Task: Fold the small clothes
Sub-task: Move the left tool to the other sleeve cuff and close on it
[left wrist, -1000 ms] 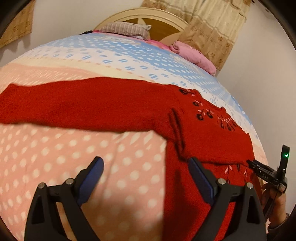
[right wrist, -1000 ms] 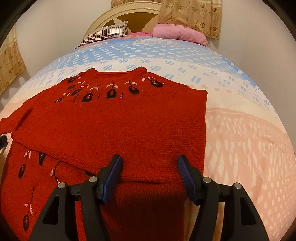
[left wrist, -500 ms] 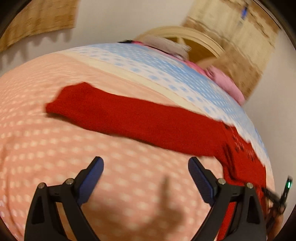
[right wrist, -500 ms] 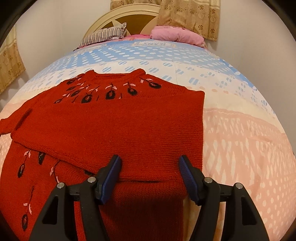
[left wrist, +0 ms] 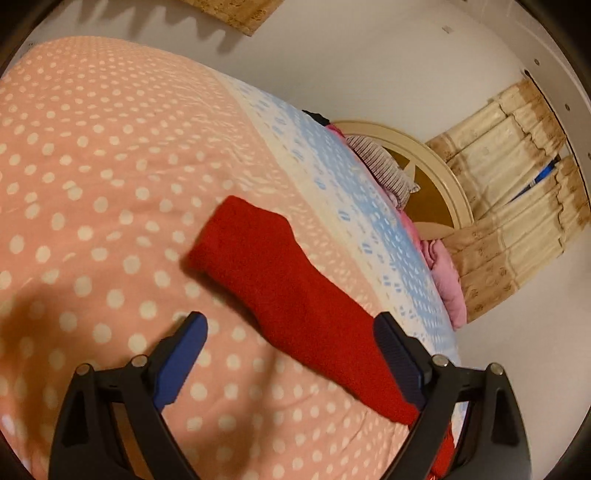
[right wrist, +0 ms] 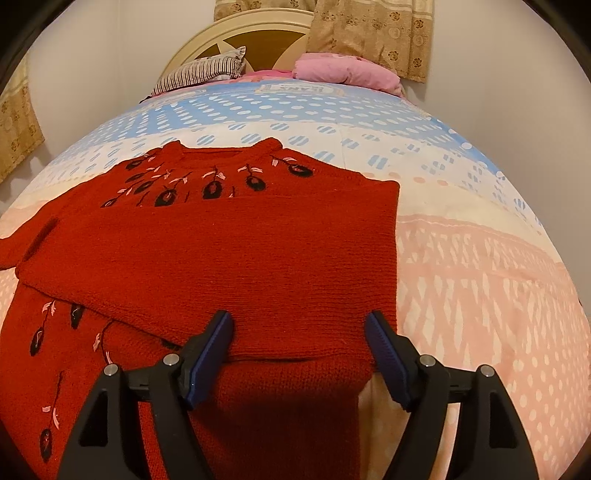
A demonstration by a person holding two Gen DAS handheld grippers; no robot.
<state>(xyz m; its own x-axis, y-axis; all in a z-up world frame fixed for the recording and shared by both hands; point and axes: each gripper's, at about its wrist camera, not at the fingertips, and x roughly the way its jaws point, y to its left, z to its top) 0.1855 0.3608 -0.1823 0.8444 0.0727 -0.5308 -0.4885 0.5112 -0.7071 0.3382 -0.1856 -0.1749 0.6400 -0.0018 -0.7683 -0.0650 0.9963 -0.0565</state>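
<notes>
Bedspread (right wrist: 480,258) — striped pillow (right wrist: 203,74), curtains (left wrist: 517,203)

Premises: a domestic bedroom. A bed under a pink, cream and blue spotted quilt (right wrist: 480,258) fills both views. An arched cream headboard with brown inset panels (right wrist: 258,35) stands at 12 o'clock, with a striped grey pillow (right wrist: 207,74) and a pink bundle of bedding (right wrist: 343,70) against it. Beige floral curtains (right wrist: 369,33) hang on plain white walls (left wrist: 369,74).

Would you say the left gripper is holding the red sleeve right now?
No. The left gripper stands open above the sleeve, whose cuff lies flat on the dotted bedspread.
</notes>
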